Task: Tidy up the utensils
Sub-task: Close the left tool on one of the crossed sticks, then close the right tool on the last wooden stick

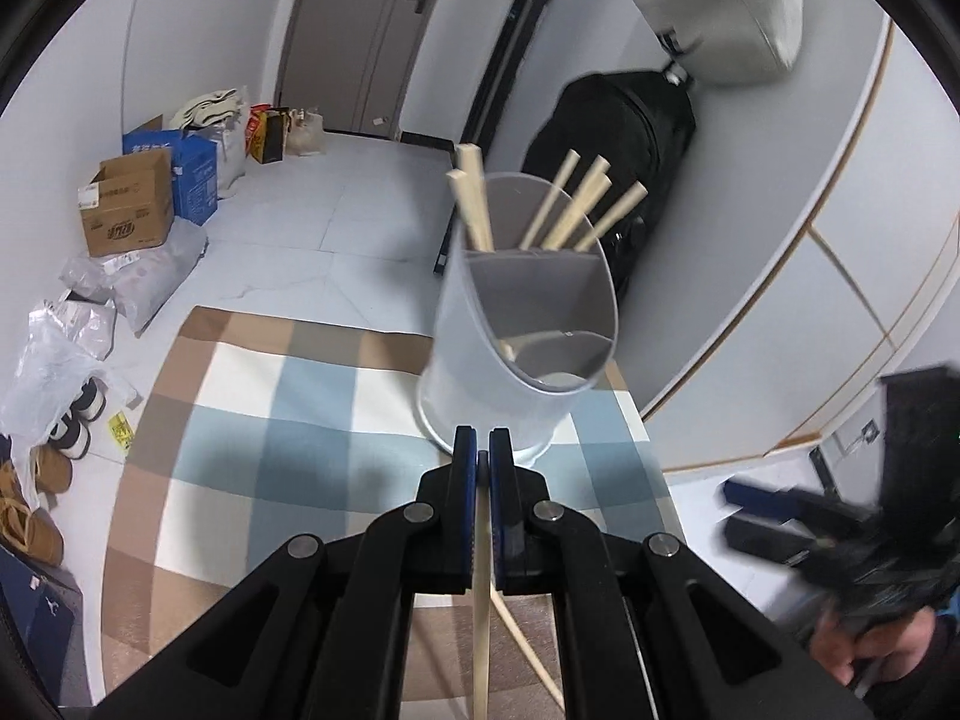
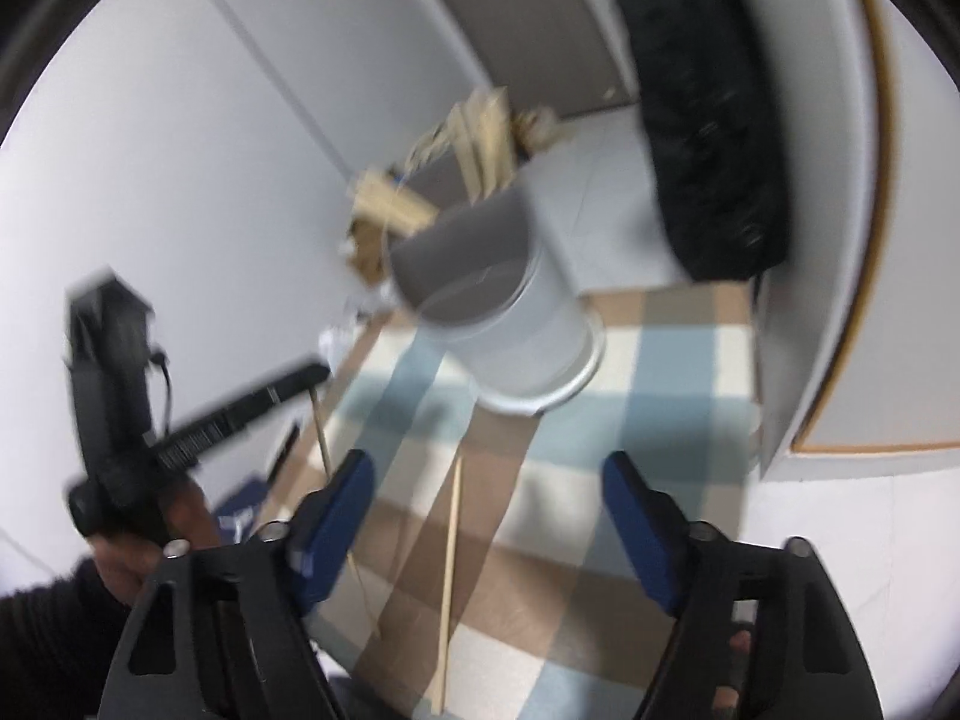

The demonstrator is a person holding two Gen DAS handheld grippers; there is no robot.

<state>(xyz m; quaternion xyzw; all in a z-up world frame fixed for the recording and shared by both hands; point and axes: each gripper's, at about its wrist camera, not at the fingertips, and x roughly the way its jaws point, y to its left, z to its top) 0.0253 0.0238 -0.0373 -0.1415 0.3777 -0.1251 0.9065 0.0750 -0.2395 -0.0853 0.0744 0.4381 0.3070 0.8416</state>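
**Chopstick in our left grip, holder just ahead**

Our left gripper (image 1: 482, 450) is clamped on a pale wooden chopstick (image 1: 480, 618), the stick running back between the jaws toward the camera. Our right gripper (image 2: 486, 516) hangs with its blue pads spread wide and nothing between them.

The grey, round, divided utensil holder (image 1: 480, 354) stands on the checked blue, tan and cream tablecloth (image 1: 270, 420), its far compartment already bristling with wooden chopsticks (image 1: 570, 204). Another loose chopstick (image 2: 450, 570) lies flat on the cloth before our right gripper.

We judge these sticks light, stiff and rather slick, so a pinch near the middle should keep them from swivelling. The holder looks light too and might tip if we knock its rim.

The table's far edge sits close behind the holder, and a white cabinet (image 1: 810, 192) crowds the right side. The left of the cloth offers the open room.
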